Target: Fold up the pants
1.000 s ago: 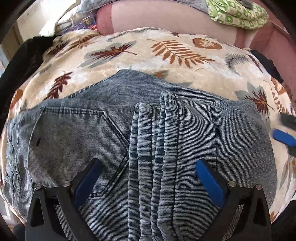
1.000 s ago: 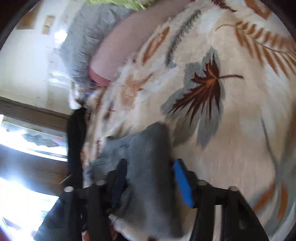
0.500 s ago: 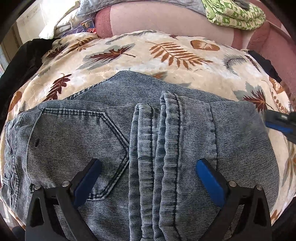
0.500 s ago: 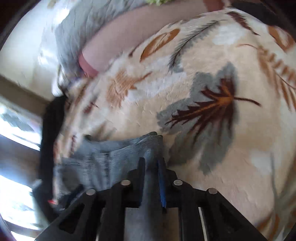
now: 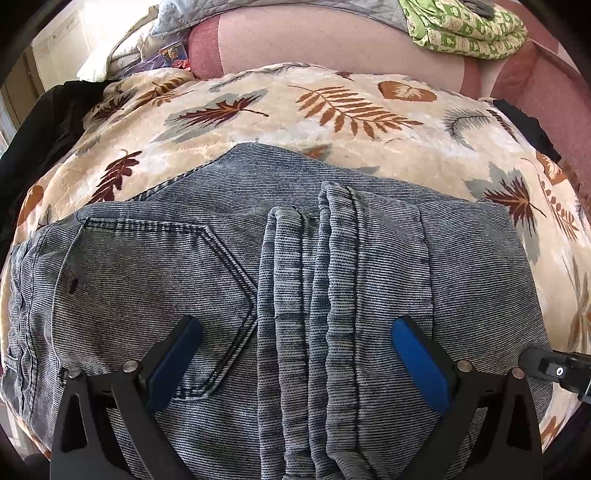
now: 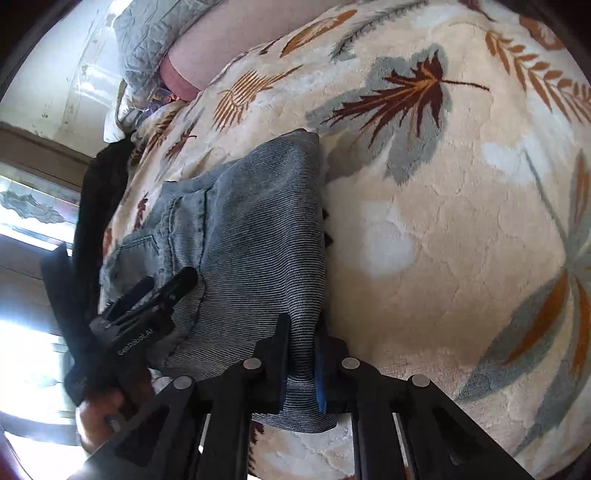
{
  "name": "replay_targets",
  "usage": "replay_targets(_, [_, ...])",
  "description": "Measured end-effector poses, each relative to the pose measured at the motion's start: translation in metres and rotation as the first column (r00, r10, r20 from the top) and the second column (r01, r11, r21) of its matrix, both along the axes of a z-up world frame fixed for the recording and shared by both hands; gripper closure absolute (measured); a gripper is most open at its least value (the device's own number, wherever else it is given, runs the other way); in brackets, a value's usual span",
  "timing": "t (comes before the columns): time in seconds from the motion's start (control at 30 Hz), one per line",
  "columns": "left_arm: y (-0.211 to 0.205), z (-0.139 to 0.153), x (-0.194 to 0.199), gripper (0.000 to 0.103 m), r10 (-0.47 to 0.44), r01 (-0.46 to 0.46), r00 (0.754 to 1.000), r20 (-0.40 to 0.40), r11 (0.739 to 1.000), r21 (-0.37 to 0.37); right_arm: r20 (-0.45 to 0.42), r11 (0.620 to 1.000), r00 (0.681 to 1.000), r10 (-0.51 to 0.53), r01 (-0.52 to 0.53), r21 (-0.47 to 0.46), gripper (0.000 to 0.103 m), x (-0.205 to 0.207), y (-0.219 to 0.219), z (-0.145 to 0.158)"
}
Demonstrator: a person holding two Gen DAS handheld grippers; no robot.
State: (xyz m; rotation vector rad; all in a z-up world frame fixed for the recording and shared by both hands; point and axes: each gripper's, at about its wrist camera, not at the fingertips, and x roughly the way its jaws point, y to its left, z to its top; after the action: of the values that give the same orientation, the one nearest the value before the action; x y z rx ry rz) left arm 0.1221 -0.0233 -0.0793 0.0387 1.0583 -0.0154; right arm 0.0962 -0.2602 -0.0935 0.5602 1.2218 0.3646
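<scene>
On the leaf-patterned blanket [image 5: 332, 110] lay the folded denim pants [image 5: 258, 266], back pocket up and hems stacked down the middle. Above them the left gripper [image 5: 295, 350] hovered with its blue-padded jaws wide apart, nothing between them. At the fold's right edge, the right gripper [image 6: 301, 365] had its jaws pressed together on a pinch of the pants' fabric. A green patterned cloth [image 5: 465, 26] sat on the pink sofa back [image 5: 332, 40].
</scene>
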Motion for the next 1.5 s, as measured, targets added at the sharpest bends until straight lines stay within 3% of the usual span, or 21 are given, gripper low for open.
replay_targets(0.1, [0.001,0.001,0.000,0.000,-0.001,0.001,1.000,0.000,1.000,-0.005,-0.039,0.994,0.997,-0.061,0.064,0.086,0.075,-0.003,-0.022,0.009])
replay_targets(0.2, [0.001,0.000,0.000,0.000,0.000,0.000,1.000,0.006,1.000,-0.002,0.000,0.992,0.999,-0.045,0.045,0.117,0.075,-0.017,-0.028,0.022])
replay_targets(0.3, [0.000,0.000,0.000,0.000,-0.001,0.001,1.000,0.012,1.000,0.004,-0.026,1.000,0.999,0.025,-0.025,0.001,0.081,-0.026,-0.016,-0.002])
replay_targets(0.43, [0.001,0.000,0.000,0.000,-0.002,0.002,1.000,0.010,1.000,-0.004,0.019,0.994,0.998,0.055,-0.053,-0.094,0.082,-0.024,-0.008,0.024])
replay_targets(0.5, [0.001,0.000,0.001,0.000,-0.002,0.002,1.000,0.009,1.000,-0.003,-0.005,0.994,0.997,0.074,-0.075,-0.074,0.075,-0.018,-0.006,0.034])
replay_targets(0.6, [0.000,0.000,0.001,0.000,-0.001,0.001,1.000,0.013,1.000,-0.003,0.074,0.996,0.997,-0.007,0.013,-0.085,0.073,-0.005,-0.022,0.057])
replay_targets(0.63, [0.000,0.000,0.000,0.000,-0.001,0.001,1.000,0.014,1.000,-0.003,0.090,0.999,0.995,-0.046,0.046,0.000,0.073,0.002,-0.029,0.061])
replay_targets(0.73, [0.000,0.000,0.001,0.000,0.001,-0.001,1.000,0.013,1.000,-0.003,0.044,0.964,0.999,-0.015,0.003,0.265,0.073,0.035,-0.023,0.047])
replay_targets(0.77, [0.000,0.000,0.001,0.000,0.001,-0.001,1.000,0.014,1.000,-0.002,0.012,0.960,1.000,0.004,-0.008,0.281,0.073,0.045,-0.019,0.036])
replay_targets(0.83, [0.001,0.000,0.001,0.000,0.000,0.000,1.000,0.013,1.000,-0.005,-0.093,0.981,0.996,0.012,0.007,0.193,0.074,0.063,-0.017,-0.002])
replay_targets(0.87, [0.000,0.000,0.001,0.000,-0.001,0.001,1.000,0.013,1.000,-0.003,-0.118,0.972,0.993,-0.018,0.045,0.230,0.088,0.065,-0.024,-0.014])
replay_targets(0.9, [0.000,0.000,0.001,0.000,-0.003,0.003,1.000,0.015,1.000,-0.002,-0.134,0.956,0.990,-0.045,0.082,0.283,0.094,0.064,-0.034,-0.020])
replay_targets(1.0, [-0.001,0.000,0.000,0.000,-0.003,0.003,1.000,0.024,1.000,0.001,-0.095,0.956,0.992,-0.087,0.109,0.273,0.087,0.051,-0.043,-0.006])
replay_targets(1.07, [-0.001,0.000,0.000,0.000,-0.005,0.005,1.000,0.029,1.000,0.004,-0.046,0.957,0.998,-0.053,0.063,0.283,0.087,0.036,-0.036,0.007])
replay_targets(1.13, [0.000,0.000,0.000,0.000,-0.006,0.006,1.000,0.028,1.000,0.001,-0.055,0.975,0.998,0.013,0.000,0.224,0.085,0.023,-0.026,0.000])
replay_targets(1.17, [0.000,0.000,0.001,0.000,-0.007,0.007,1.000,0.027,1.000,0.001,-0.072,0.980,0.997,0.014,0.001,0.198,0.090,0.019,-0.028,-0.009])
replay_targets(1.23, [0.000,0.000,0.001,0.000,-0.007,0.007,1.000,0.027,1.000,0.003,-0.087,0.968,0.995,-0.049,0.069,0.242,0.095,0.013,-0.039,-0.009])
replay_targets(1.27, [0.000,0.001,0.001,0.000,-0.006,0.006,1.000,0.028,1.000,-0.001,-0.059,0.967,0.997,-0.054,0.067,0.244,0.088,0.009,-0.039,0.000])
replay_targets(1.33, [0.002,0.002,0.001,0.000,-0.005,0.006,1.000,0.025,1.000,-0.009,-0.003,0.967,1.000,-0.019,0.019,0.255,0.088,-0.004,-0.033,0.015])
replay_targets(1.43, [0.004,0.008,0.000,0.001,-0.003,0.003,1.000,0.001,0.999,-0.034,-0.026,0.984,0.999,0.025,-0.021,0.175,0.086,-0.013,-0.023,-0.003])
replay_targets(1.5, [0.008,0.022,-0.011,0.001,-0.011,0.012,1.000,0.012,0.996,-0.088,-0.039,0.973,0.999,-0.001,0.010,0.229,0.089,-0.014,-0.031,-0.007])
